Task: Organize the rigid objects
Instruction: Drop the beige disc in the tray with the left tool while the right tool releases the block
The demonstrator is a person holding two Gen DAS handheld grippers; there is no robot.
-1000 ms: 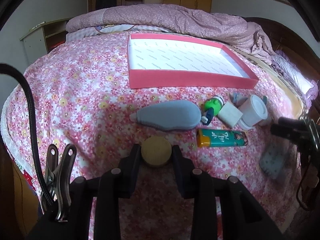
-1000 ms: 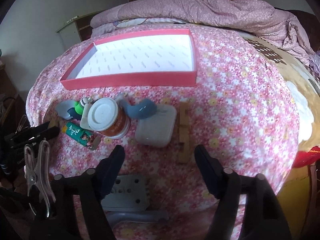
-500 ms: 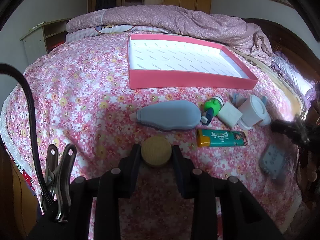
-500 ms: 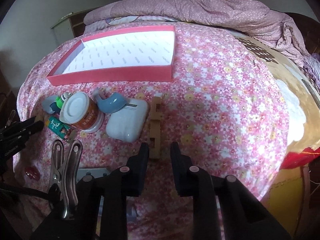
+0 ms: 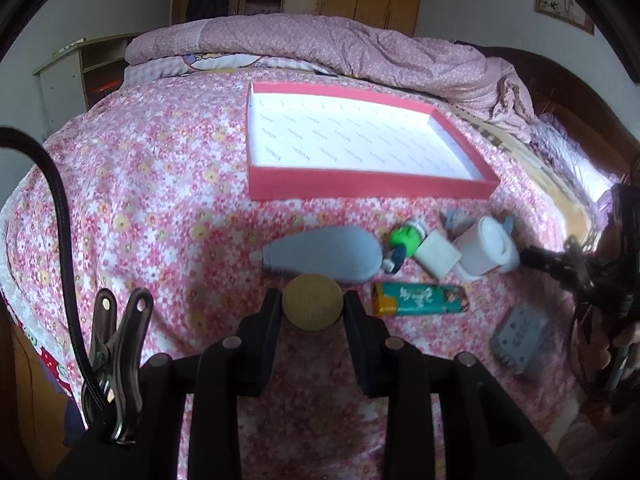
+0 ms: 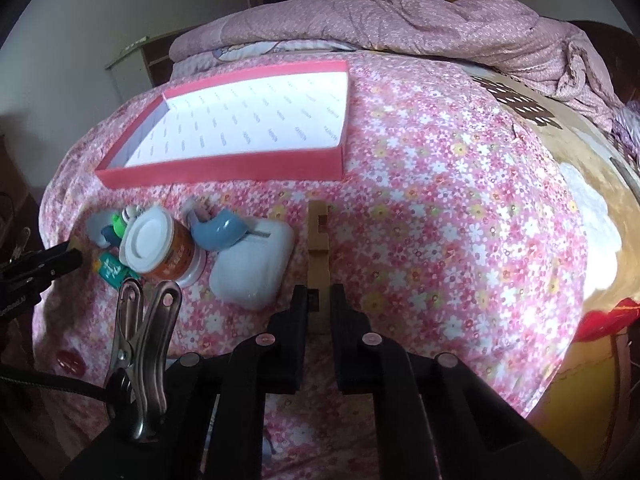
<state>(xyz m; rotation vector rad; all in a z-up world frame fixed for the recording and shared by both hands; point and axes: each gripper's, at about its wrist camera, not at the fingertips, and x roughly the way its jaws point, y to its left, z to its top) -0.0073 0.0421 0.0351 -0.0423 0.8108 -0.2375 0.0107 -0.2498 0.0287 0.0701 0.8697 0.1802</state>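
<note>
Left gripper (image 5: pixel 313 307) closed on round wooden disc (image 5: pixel 313 306), pinched across its width, on the near side of the pink tray (image 5: pixel 368 189). Right gripper (image 6: pixel 319 305) clamped on near end of wooden block (image 6: pixel 319 240); block's long axis running straight from the jaws toward the tray's near right corner. Tray lying dead ahead of both grippers, open, nothing in it; right-hand load judged nearer its corner, left-hand load nearer its front wall. Both loads apparently low over the floral bedspread (image 6: pixel 440 200); lift-off not clear from either view.

Between grippers and tray: grey-blue oval case (image 5: pixel 322 254), teal lighter (image 5: pixel 420 300), orange-labelled jar (image 6: pixel 160 244), white case (image 6: pixel 254 268), blue whale-shaped piece (image 6: pixel 220 230), green toy (image 5: pixel 406 238).

Hard to read: grey perforated item (image 5: pixel 518 334) blurred; block's gripped end hidden behind fingers; disc's underside unseen.
</note>
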